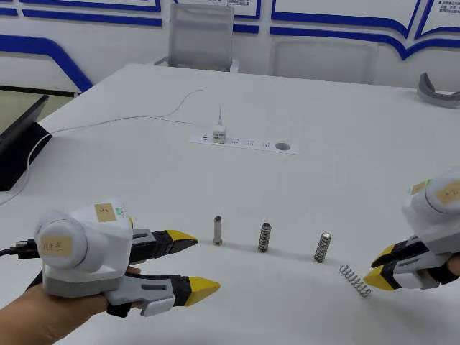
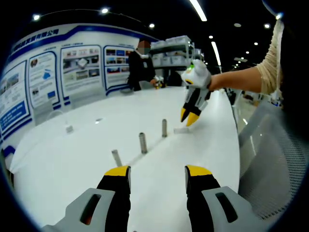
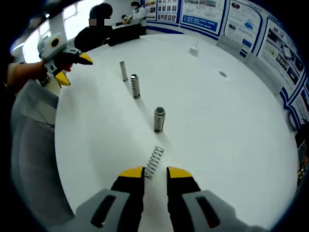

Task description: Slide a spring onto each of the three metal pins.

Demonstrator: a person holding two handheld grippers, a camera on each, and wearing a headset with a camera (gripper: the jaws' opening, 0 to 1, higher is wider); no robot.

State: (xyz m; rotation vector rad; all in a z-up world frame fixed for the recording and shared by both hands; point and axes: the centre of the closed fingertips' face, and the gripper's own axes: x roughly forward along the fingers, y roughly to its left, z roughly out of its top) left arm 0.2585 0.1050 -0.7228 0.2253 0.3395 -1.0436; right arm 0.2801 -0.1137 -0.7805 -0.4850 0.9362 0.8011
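Here a loose coiled spring [image 1: 355, 280] lies flat; left tongs [image 1: 205, 263] gape, right tongs [image 1: 371, 271] narrowly parted, empty

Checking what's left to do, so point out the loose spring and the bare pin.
loose spring [image 1: 355, 280], head view, middle of its coils.
bare pin [image 1: 218, 230], head view, middle of its shaft.

Left gripper [image 1: 201, 262]: white-grey body, black jaws, yellow tips; right gripper [image 1: 375, 267] same. Near right tips: silver coiled wire spring [image 1: 355, 279]. Underneath: plain white tabletop [image 1: 323, 108].
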